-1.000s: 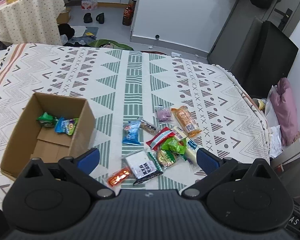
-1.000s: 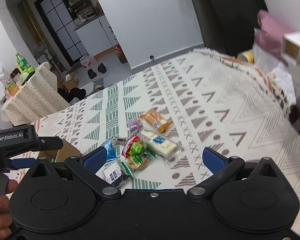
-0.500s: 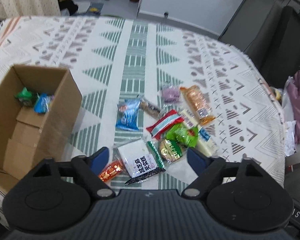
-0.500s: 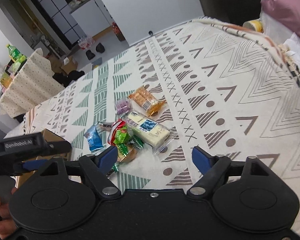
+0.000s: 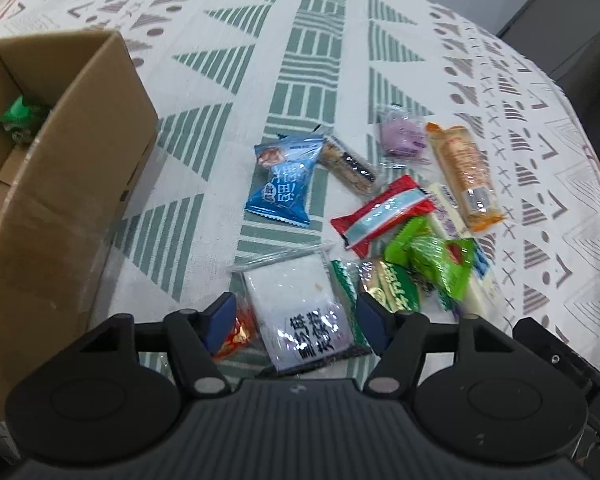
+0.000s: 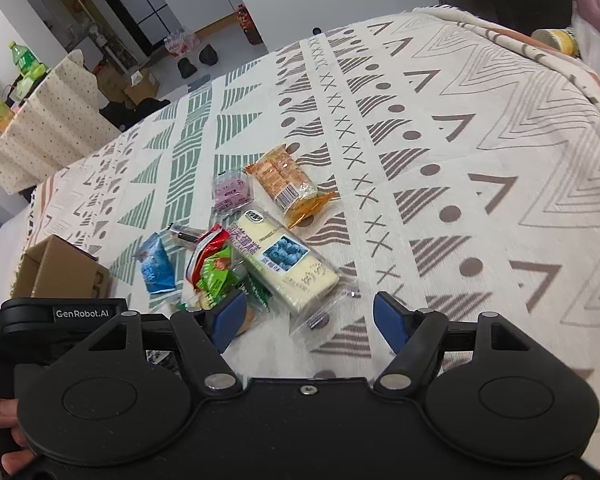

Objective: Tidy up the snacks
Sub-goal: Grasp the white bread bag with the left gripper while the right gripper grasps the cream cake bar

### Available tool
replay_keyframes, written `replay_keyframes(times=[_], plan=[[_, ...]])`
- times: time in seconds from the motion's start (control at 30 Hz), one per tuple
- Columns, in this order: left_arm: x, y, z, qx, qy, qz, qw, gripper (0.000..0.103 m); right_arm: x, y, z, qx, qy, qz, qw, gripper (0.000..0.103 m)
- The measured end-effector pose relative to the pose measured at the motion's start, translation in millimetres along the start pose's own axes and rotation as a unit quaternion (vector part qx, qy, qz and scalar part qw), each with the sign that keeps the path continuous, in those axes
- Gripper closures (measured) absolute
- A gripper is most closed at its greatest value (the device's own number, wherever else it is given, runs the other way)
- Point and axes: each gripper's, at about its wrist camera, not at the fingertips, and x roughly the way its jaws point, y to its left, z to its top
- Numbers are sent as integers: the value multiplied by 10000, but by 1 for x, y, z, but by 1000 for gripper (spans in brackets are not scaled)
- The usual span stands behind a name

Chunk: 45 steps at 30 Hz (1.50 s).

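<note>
Both grippers dropped lower and closer to the snack pile than a second ago; jaw gaps narrower than before but still spread, nothing pinched.

Left gripper point(image 5: 296, 316) hangs over the near end of the pile, fingers apart on either side of the white packet with black print point(image 5: 300, 308). Contact with it can't be confirmed. Small red-orange candy point(image 5: 236, 332) sits just by the left fingertip. From that packet: blue packet point(image 5: 282, 184) at 12 o'clock, red-and-light-blue wrapper point(image 5: 382, 214) at 1 o'clock, green packets point(image 5: 432, 260) at 2 o'clock, orange cake pack point(image 5: 462, 172) further out at 1 o'clock, purple round snack point(image 5: 404, 136) beside the orange one. Cardboard box point(image 5: 72, 184) at 9 to 10 o'clock of the pile, a green snack point(image 5: 20, 118) inside; rest of box interior mostly cut off.

Right gripper point(image 6: 306, 316) also spread, hovering at the near end of the long white blueberry-print cake pack point(image 6: 284, 260), which points away toward 11 o'clock. Left fingertip sits above the green wrappers. A hand point(image 6: 4, 432) at the lower left edge grips the other tool's handle.

All on patterned tablecloth point(image 6: 440, 160).
</note>
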Motion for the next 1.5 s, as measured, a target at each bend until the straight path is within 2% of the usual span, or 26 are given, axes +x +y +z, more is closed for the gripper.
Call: replay_keyframes(times=[0.23, 0.47, 0.73, 0.8, 0.83, 0.93, 1.03, 1.27, 1.5], plan=[[24, 6, 2, -176, 248, 65, 9995, 42, 29, 10, 12, -428, 134, -54, 9990, 33], [25, 3, 6, 4, 183, 185, 9997, 51, 60, 23, 14, -814, 318, -141, 9961, 32], [18, 13, 15, 18, 34, 127, 9999, 53, 81, 33, 11, -1283, 461, -311, 9902, 32], [12, 14, 16, 77, -38, 113, 9999, 53, 82, 38, 12, -1447, 528, -383, 9873, 38], [9, 14, 17, 90, -74, 92, 9999, 53, 81, 39, 12, -1442, 568, -373, 9872, 46], [-1, 16, 19, 81, -175, -1, 9998, 54, 75, 39, 12, -1388, 705, -335, 9872, 61], [-11, 17, 18, 99, -259, -64, 9996, 54, 66, 36, 9, -1213, 776, -348, 9890, 66], [-38, 21, 15, 174, -472, -222, 9985, 54, 32, 24, -3, -574, 568, -284, 9963, 69], [-70, 28, 8, 264, -758, -427, 9959, 54, -5, 35, -4, -482, 205, -264, 9983, 70]])
